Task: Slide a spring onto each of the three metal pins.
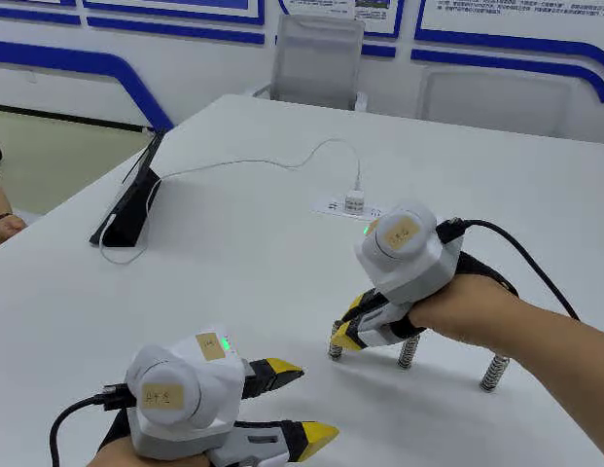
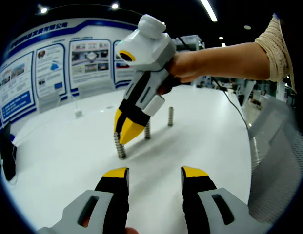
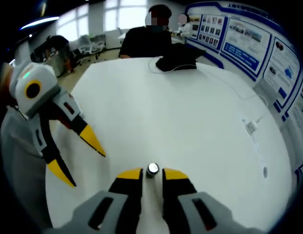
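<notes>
Head view. Shows the right gripper (image 1: pixel 340 333) tipped down onto the first spring (image 1: pixel 336 347), the leftmost of three standing in a row on the white table (image 1: pixel 233 272). Places the second spring (image 1: pixel 408 352) and third spring (image 1: pixel 493 373) just beside it to the right. Finds the left gripper (image 1: pixel 303 404) low at the near edge, well apart from the row, jaws spread wide and empty. Reads as the closing step: coils seem to sit on all three uprights, so probably the seating of the final one. Cannot make out the pins inside the coils, nor the exact contact under the right gripper's body.

Left gripper view. Looks out between the left gripper (image 2: pixel 154 173), agape with nothing in it. Catches the right gripper (image 2: pixel 124 139) coming in from above, yellow tips drawn almost to a point at the upper coils of the first spring (image 2: pixel 120 147). Leaves the second spring (image 2: pixel 147 130) and third spring (image 2: pixel 170 117) standing free behind. Does not settle, from this side, whether the tips pinch or merely touch.

Right gripper view. Looks down along the right gripper (image 3: pixel 152 174), closed to a narrow gap snug about a round metal top (image 3: pixel 152 169), apparently the head of the first spring and its pin. Sets the left gripper (image 3: pixel 88 169) off to the left, open. Calls next, on this showing, for a straight push down until the coil bottoms out, then a release and a clean lift so as not to tip the upright. Hides the coil's length and the pin's foot beneath the jaws.
</notes>
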The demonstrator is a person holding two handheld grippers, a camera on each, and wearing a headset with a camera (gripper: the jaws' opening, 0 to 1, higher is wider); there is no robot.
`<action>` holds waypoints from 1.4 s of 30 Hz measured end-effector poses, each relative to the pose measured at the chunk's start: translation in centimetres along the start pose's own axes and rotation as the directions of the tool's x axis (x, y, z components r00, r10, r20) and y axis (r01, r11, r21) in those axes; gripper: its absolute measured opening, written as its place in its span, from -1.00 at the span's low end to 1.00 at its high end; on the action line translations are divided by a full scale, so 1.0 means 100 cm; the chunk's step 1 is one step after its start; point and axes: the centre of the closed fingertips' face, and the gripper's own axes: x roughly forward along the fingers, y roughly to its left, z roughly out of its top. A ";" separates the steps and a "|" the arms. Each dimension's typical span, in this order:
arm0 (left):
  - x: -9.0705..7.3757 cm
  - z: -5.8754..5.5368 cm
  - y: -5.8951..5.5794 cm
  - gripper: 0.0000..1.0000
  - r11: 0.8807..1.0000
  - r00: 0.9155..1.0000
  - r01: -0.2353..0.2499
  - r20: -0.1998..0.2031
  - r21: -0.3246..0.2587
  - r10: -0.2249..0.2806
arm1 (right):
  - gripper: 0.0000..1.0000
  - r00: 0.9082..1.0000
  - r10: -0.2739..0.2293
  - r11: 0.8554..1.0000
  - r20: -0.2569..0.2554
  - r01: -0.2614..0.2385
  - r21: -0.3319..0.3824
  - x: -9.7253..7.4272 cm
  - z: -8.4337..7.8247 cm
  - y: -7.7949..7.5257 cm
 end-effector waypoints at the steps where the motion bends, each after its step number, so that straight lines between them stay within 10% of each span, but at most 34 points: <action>1: 0.000 0.000 0.000 -0.14 1.000 1.000 -0.001 0.000 0.001 0.001 | -0.65 1.000 -0.002 1.000 0.002 0.002 0.001 -0.001 0.000 0.000; 42: 0.000 0.007 0.005 0.05 1.000 1.000 -0.028 0.013 -0.013 0.028 | -0.54 0.978 -0.132 0.984 0.163 0.109 0.138 -0.077 -0.037 0.020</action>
